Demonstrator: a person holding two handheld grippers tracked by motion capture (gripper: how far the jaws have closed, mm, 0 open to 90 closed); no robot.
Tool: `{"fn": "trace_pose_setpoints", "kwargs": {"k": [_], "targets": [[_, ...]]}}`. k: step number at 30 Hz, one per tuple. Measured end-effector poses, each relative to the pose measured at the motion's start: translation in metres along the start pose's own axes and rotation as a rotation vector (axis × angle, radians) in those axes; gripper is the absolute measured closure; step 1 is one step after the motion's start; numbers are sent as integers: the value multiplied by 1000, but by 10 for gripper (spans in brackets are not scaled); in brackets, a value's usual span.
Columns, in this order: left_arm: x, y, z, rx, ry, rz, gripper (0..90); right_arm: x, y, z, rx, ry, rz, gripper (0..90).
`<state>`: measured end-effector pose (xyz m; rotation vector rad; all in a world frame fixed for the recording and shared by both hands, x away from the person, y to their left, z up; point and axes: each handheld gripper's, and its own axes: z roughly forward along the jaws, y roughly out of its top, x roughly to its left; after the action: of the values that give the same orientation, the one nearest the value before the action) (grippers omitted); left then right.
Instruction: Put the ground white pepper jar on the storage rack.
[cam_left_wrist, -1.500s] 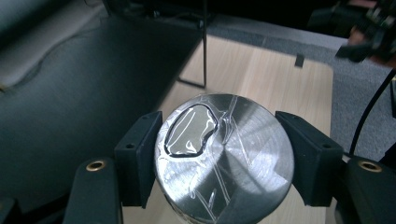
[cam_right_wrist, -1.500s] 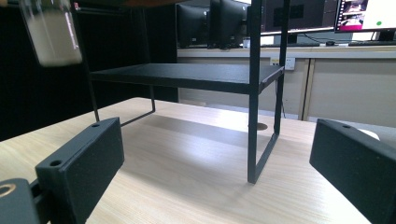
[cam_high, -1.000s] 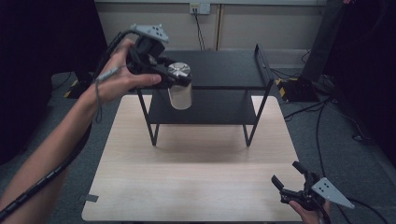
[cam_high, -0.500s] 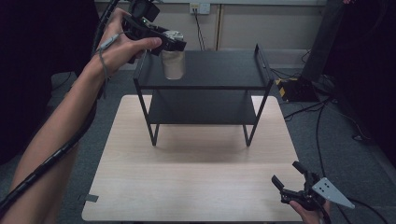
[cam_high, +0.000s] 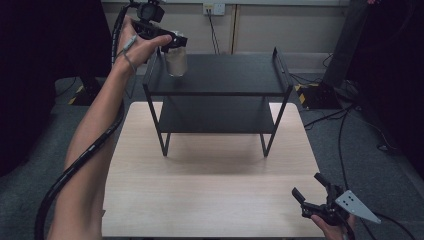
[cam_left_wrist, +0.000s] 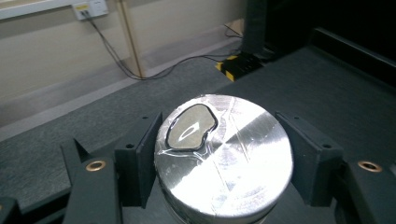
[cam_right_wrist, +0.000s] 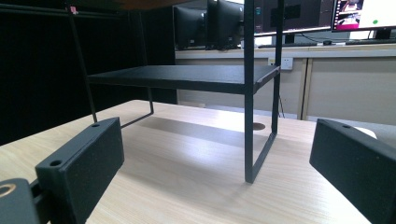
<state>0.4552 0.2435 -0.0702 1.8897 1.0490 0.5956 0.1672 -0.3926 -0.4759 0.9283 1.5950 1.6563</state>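
A silver metal can (cam_high: 176, 61) with a foil-sealed top (cam_left_wrist: 224, 154) is at the far left corner of the black rack's top shelf (cam_high: 230, 75). My left gripper (cam_high: 172, 42) is shut on the can, one black jaw against each side of it near the rim. Whether the can's base touches the shelf, I cannot tell. My right gripper (cam_high: 306, 185) is low at the near right corner of the wooden table (cam_high: 210, 190). It is open with nothing between its jaws, and it faces the rack's lower shelf (cam_right_wrist: 187, 77).
The two-level black rack stands across the far half of the table, and its thin legs (cam_right_wrist: 249, 116) reach down to the wood. A raised rail (cam_high: 281, 65) edges the top shelf on the right. Cables and a wall socket (cam_left_wrist: 91, 8) lie beyond the rack.
My left gripper has carried the can up from in front of the lower shelf to the far left of the top shelf. The right gripper has stayed still.
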Motion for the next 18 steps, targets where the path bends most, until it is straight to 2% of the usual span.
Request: {"fn": "trace_pose_setpoints", "kwargs": {"k": [2,7,11,15,17,18], "targets": [[3,-2,6,-1,9,-23,346,0,0,0,-1,-1,1,23],[7,-6,15,-6,7,-39,346,-1,-1,0,0,1,0,23],[7,-9,20,-2,14,-21,345,-1,-1,0,2,1,1,23],[9,-13,21,-19,9,-32,344,0,-1,0,2,4,1,23],[8,-15,22,-25,16,-16,339,0,0,0,3,7,-1,23],[6,-14,22,-18,32,-10,224,0,0,0,3,7,-2,23]]}}
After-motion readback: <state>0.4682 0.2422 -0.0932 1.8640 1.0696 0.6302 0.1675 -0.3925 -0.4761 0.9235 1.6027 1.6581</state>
